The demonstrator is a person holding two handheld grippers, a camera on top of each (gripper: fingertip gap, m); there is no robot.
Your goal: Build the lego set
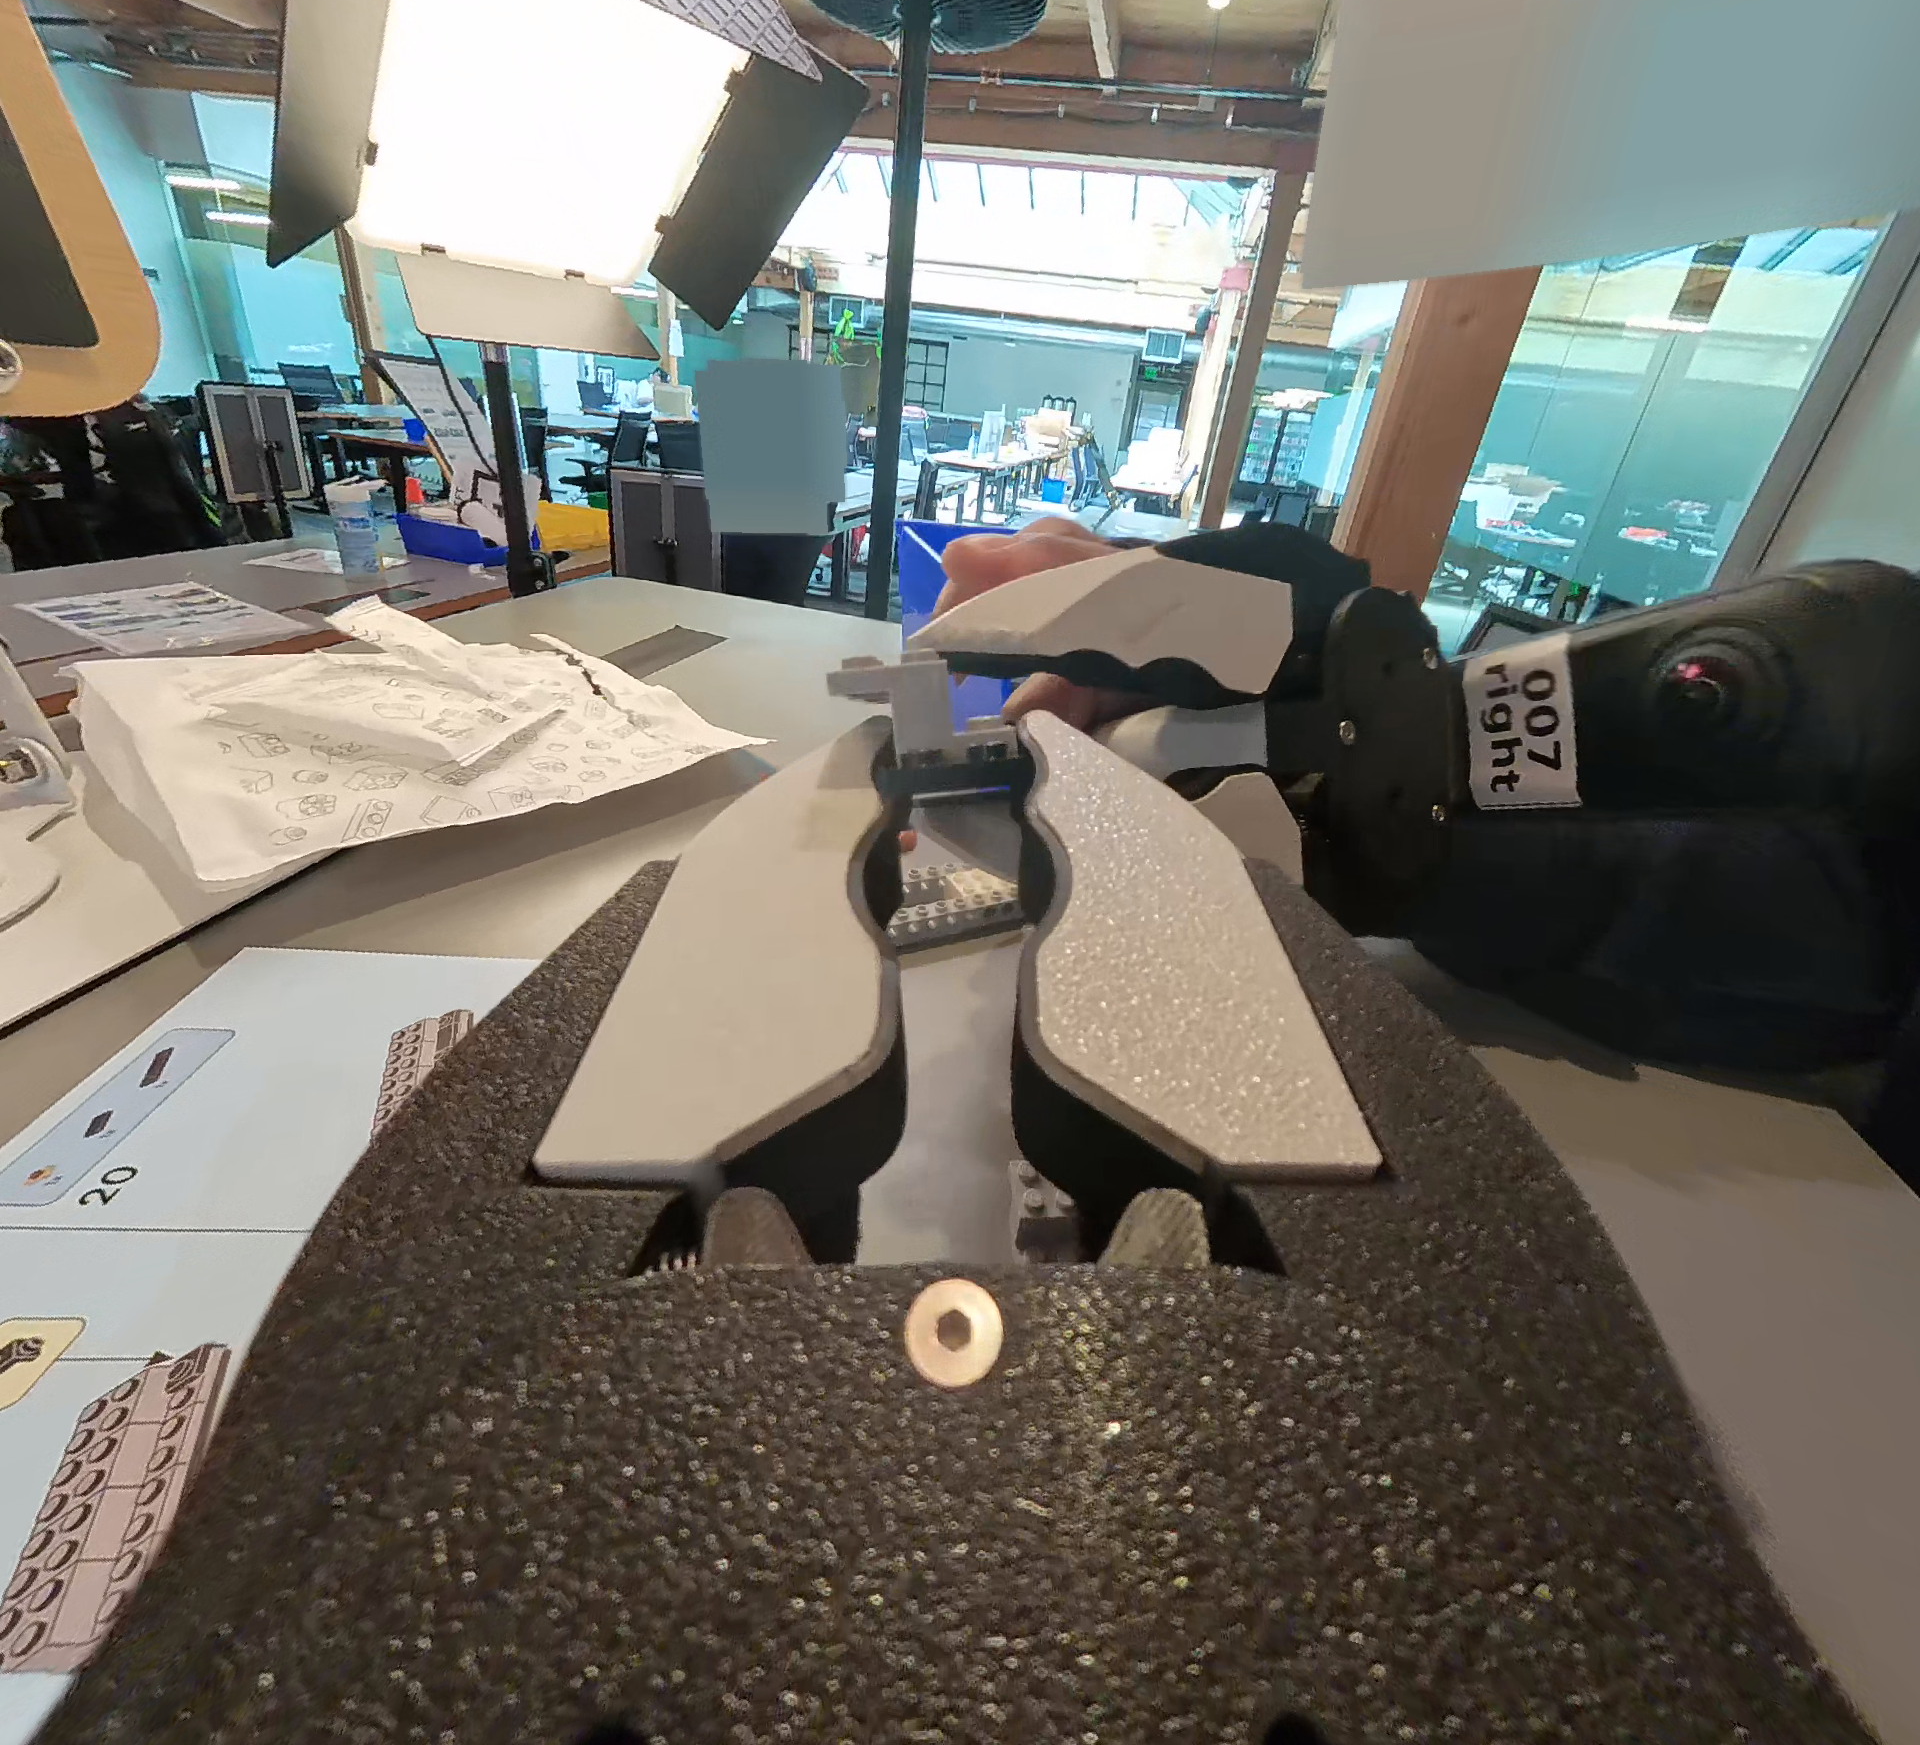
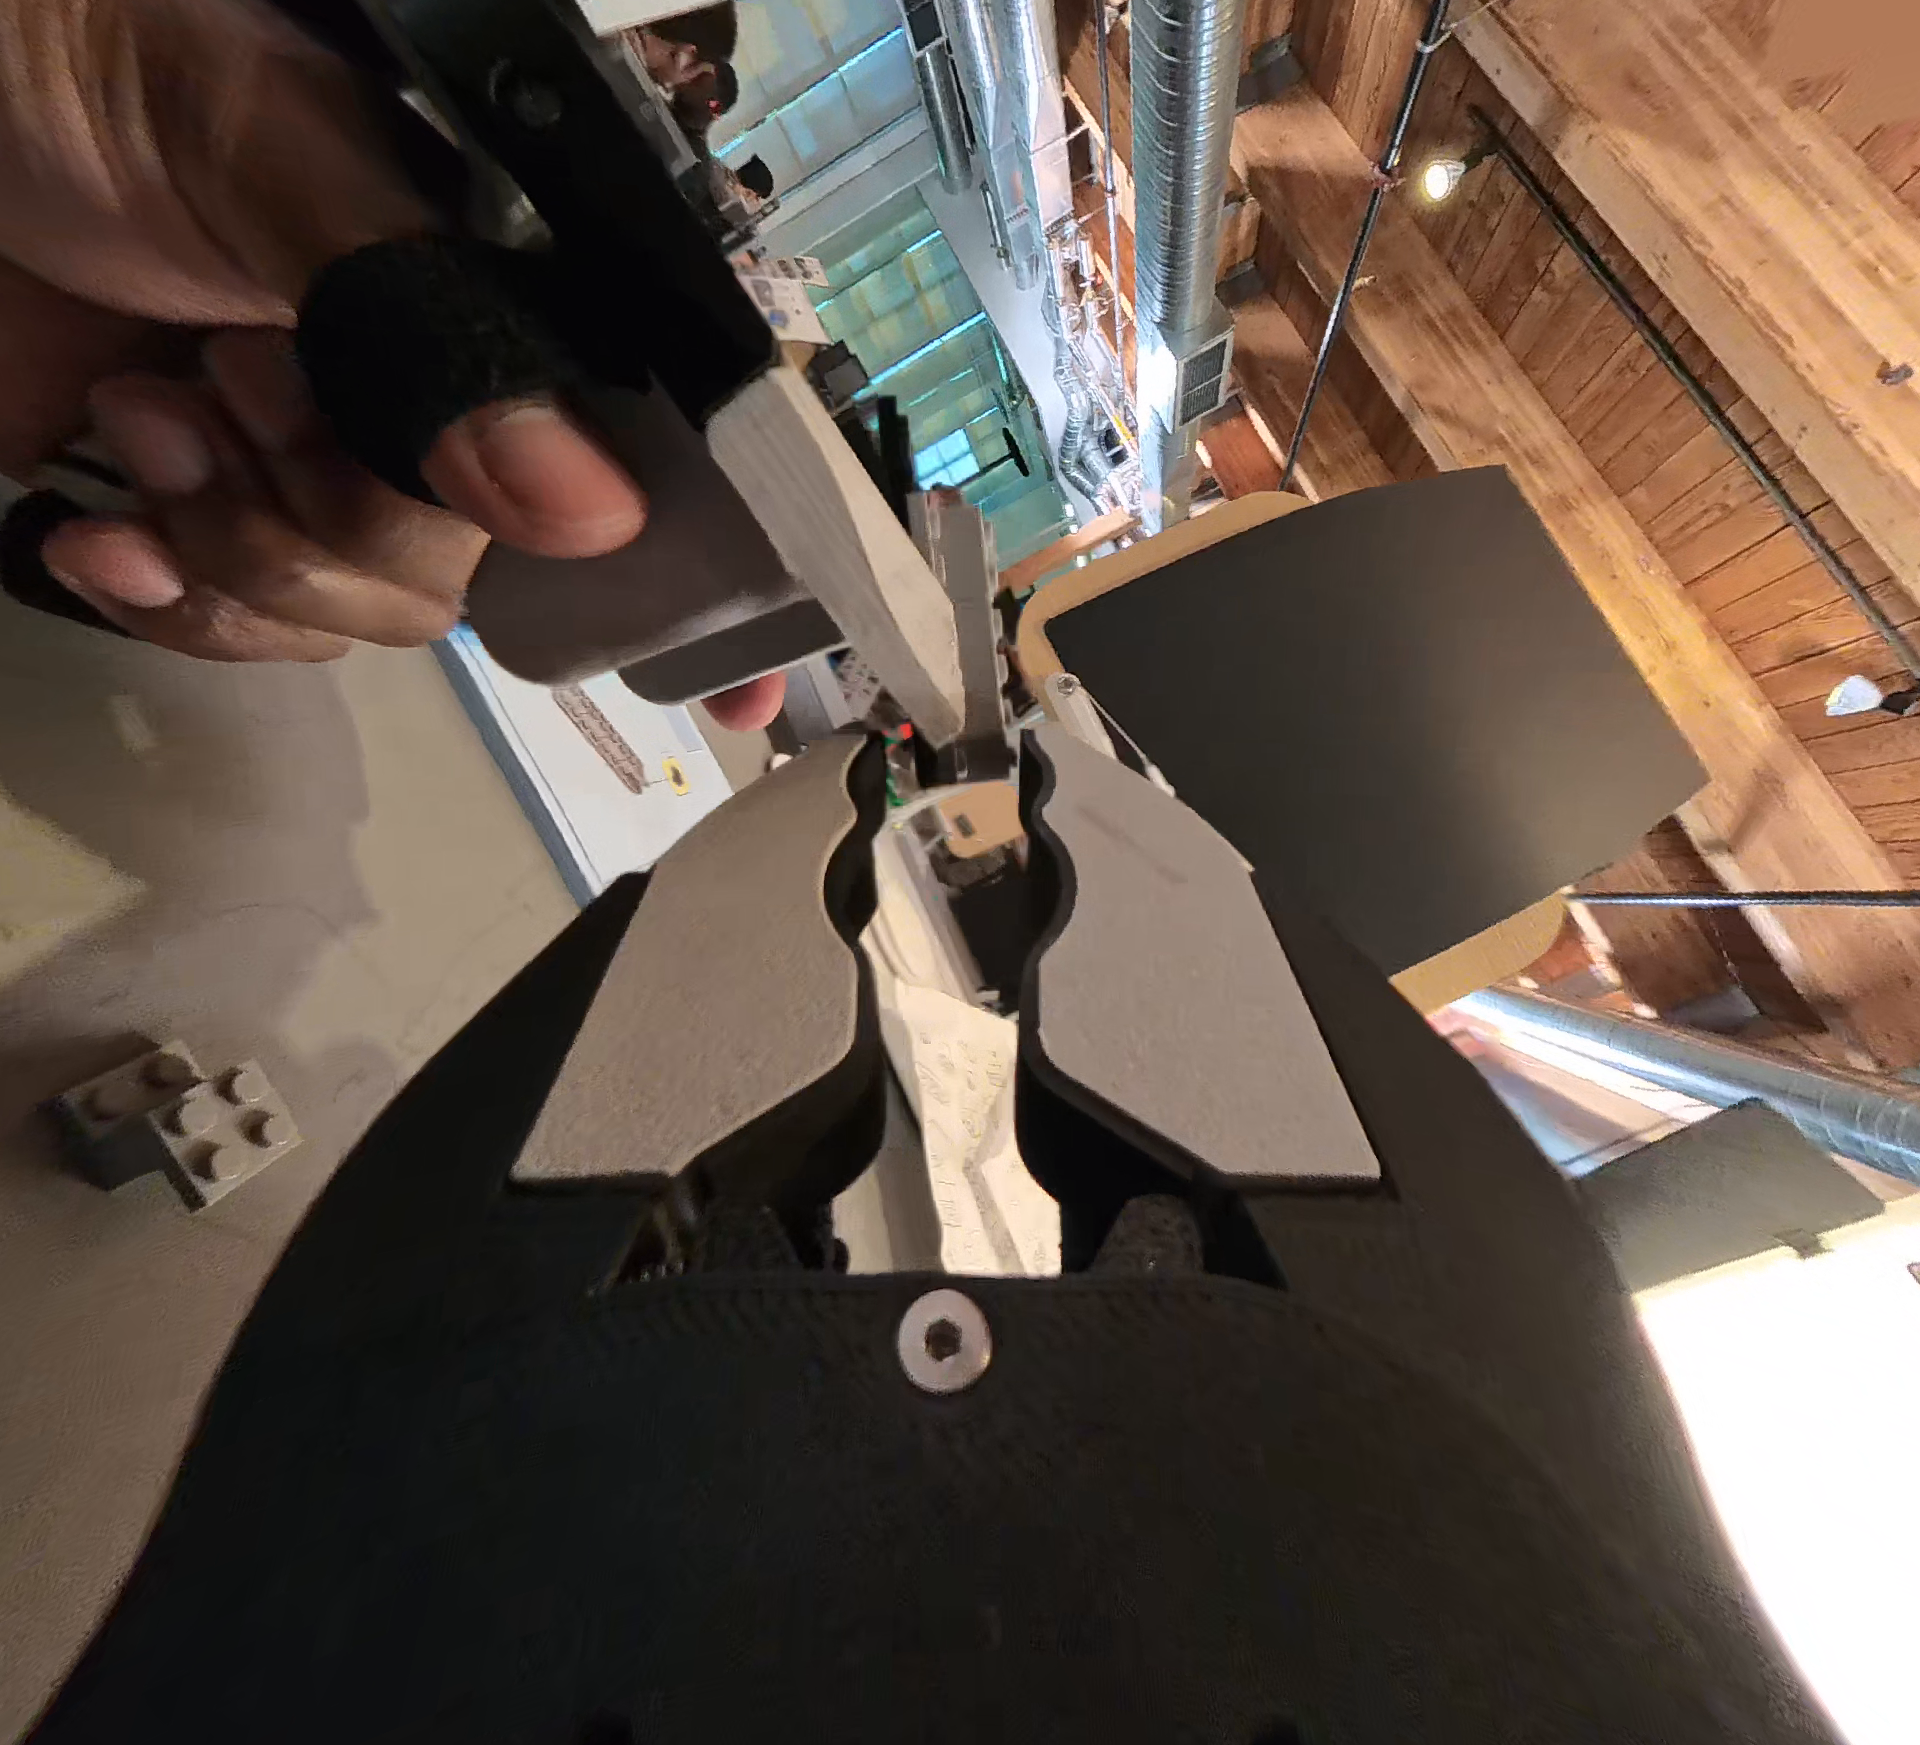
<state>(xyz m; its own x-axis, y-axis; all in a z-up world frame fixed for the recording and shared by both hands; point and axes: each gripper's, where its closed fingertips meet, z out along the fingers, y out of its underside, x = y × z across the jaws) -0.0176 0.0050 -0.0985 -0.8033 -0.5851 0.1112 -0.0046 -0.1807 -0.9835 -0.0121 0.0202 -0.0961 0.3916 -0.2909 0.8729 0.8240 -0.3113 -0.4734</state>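
My left gripper [image 1: 956,760] is shut on a small brick assembly [image 1: 920,708]. Its fingertips press the two ends of the assembly's black plate, and light grey pieces stand up from that plate. The assembly is held above the table. My right gripper [image 2: 948,760] reaches in from the right in the left wrist view, with its upper finger [image 1: 1091,615] beside the top of the grey pieces. In the right wrist view the grey assembly [image 2: 971,615] stands between my right fingertips. There is a gap at the left pad, so this gripper is open. The left gripper's finger [image 2: 831,552] lies against the assembly.
A grey studded plate [image 1: 956,900] lies on the table under the left fingers. A crumpled white paper bag [image 1: 364,739] lies at the left and an instruction booklet [image 1: 208,1124] at the near left. Two joined grey bricks [image 2: 177,1124] sit on the table. A lamp panel [image 1: 520,64] hangs above. Only a small space, under 4 cm, lies between the two pairs of fingers.
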